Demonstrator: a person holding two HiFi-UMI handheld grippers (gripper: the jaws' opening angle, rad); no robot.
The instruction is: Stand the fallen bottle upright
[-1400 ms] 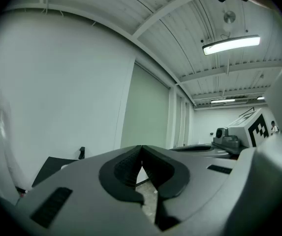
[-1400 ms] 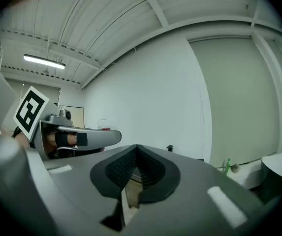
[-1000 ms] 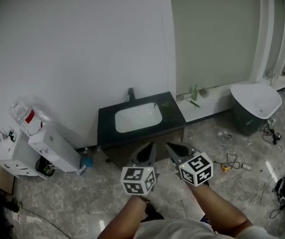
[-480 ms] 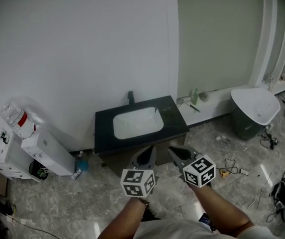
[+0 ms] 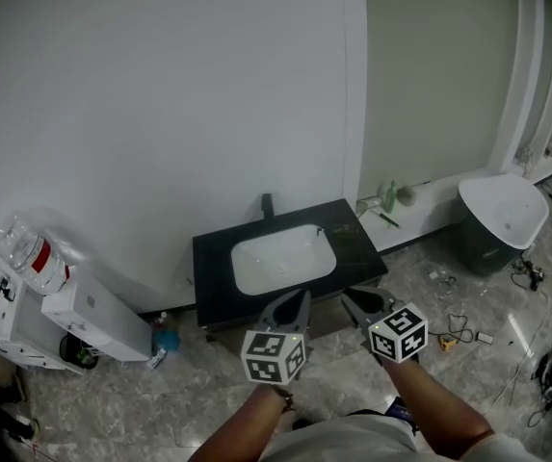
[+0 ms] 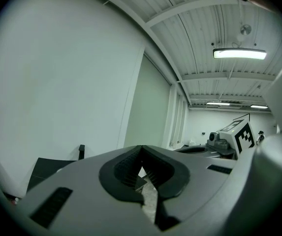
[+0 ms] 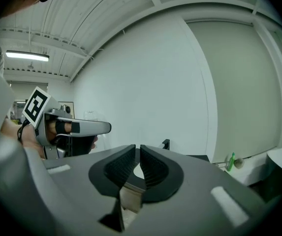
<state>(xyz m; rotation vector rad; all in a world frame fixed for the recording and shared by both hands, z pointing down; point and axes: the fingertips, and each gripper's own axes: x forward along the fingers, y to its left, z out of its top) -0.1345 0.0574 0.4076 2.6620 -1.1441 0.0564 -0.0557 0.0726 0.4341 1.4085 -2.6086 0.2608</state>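
You are holding both grippers low in front of you, side by side over the marble floor (image 5: pixel 189 393). The left gripper (image 5: pixel 295 301) is sitting with its jaw tips pressed together, nothing in them. The right gripper (image 5: pixel 357 298) is opening its jaws; its own view is showing only a thin slit, and nothing is sitting between the pads. Both are pointing at the black counter (image 5: pixel 218 258) just ahead, with the white basin (image 5: pixel 283 256) set in it and the dark faucet (image 5: pixel 267 206) at the back.

No bottle is plainly showing as lying down. A greenish smudge (image 5: pixel 345 234) is sitting on the counter to the right of the basin (could be the fallen bottle, too small to tell, so I'm not calling its long axis). Further back, a green bottle (image 5: pixel 389 196) is standing on the white ledge (image 5: pixel 430 192) beside the counter, looking upright, with a small round thing (image 5: pixel 407 195) just beside it.

Either candidate is lying ahead and to the right of both claws, so the right gripper is sitting nearer and is looking like the one to reach. Both are well apart from the counter, so you are likely needing to close in before any grasp.
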